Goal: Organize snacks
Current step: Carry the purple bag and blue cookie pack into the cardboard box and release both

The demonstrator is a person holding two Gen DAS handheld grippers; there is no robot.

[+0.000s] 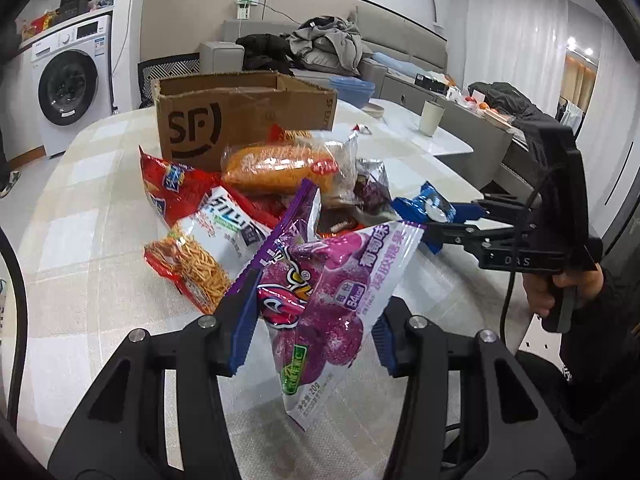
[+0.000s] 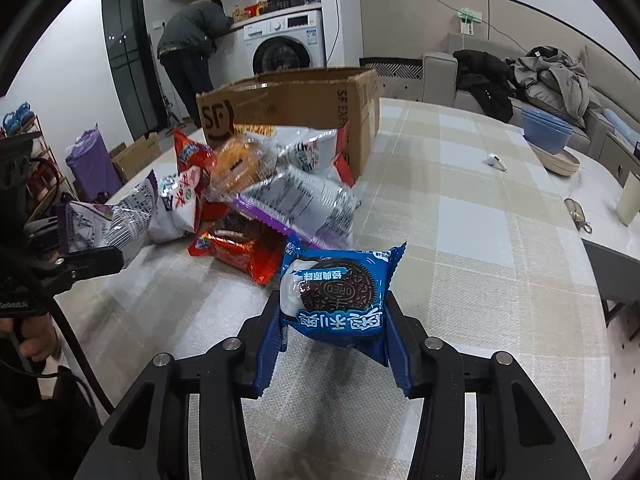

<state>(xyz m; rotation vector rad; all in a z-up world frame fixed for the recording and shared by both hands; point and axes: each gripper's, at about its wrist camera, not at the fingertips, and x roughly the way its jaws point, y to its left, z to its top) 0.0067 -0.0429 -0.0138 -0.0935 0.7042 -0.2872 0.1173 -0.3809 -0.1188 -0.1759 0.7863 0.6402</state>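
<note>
A purple grape-gummy bag (image 1: 320, 292) hangs a little above the checked tablecloth (image 1: 80, 220), and my left gripper (image 1: 314, 332) is shut on it. My right gripper (image 2: 334, 320) is shut on a blue Oreo pack (image 2: 334, 288), also lifted off the cloth. In the left wrist view that gripper (image 1: 440, 220) comes in from the right with the Oreo pack (image 1: 430, 206). The right wrist view shows the left gripper (image 2: 92, 260) at the left edge with the purple bag (image 2: 104, 220). A pile of snack bags (image 1: 224, 216) lies in front of an open cardboard box (image 1: 240, 120).
The cardboard box (image 2: 288, 108) stands at the table's far side. A cup (image 1: 431, 118), stacked blue bowls (image 2: 546, 132) and a white earbud case (image 2: 494, 162) sit further along the table. A person (image 2: 192, 40) bends at a washing machine (image 2: 286, 46) beyond.
</note>
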